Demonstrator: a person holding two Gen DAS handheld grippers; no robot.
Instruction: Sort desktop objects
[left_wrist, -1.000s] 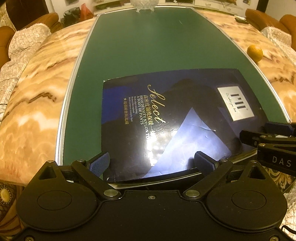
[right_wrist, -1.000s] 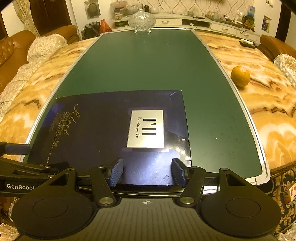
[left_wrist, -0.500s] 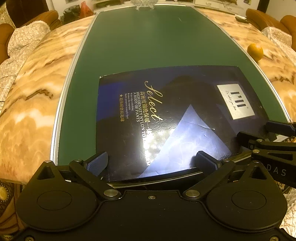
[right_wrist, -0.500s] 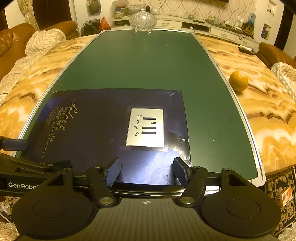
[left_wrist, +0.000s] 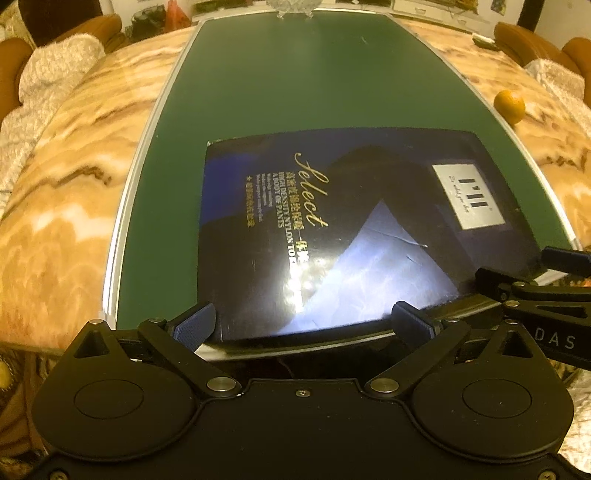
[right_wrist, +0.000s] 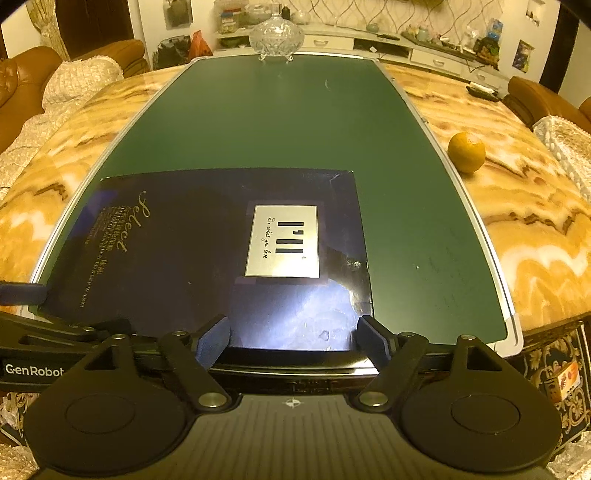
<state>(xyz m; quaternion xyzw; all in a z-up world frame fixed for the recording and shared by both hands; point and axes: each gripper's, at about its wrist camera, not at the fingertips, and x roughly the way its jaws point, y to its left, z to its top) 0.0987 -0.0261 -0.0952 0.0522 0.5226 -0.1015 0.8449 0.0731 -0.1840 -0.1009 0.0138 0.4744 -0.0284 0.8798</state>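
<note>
I see both my left tool (left_wrist: 301, 323) and right tool (right_wrist: 293, 338) spread wide, empty, at the near edge of the flat dark-blue glossy box (right_wrist: 221, 251) on the green-topped marble table (right_wrist: 288, 118)

From the left wrist we look forward and down over the near edge of the green board (left_wrist: 295, 81), close in, with the dark flat box (left_wrist: 332, 229) filling the middle and the right gripper (left_wrist: 532, 291) entering at the right margin. From the right wrist we face the same way, slightly further right, and the left gripper (right_wrist: 33, 332) shows at the left edge. Both views share the box (right_wrist: 207, 251), the board (right_wrist: 288, 122), the orange (right_wrist: 466, 152) and the glass bowl (right_wrist: 276, 35) at the far end.
</note>
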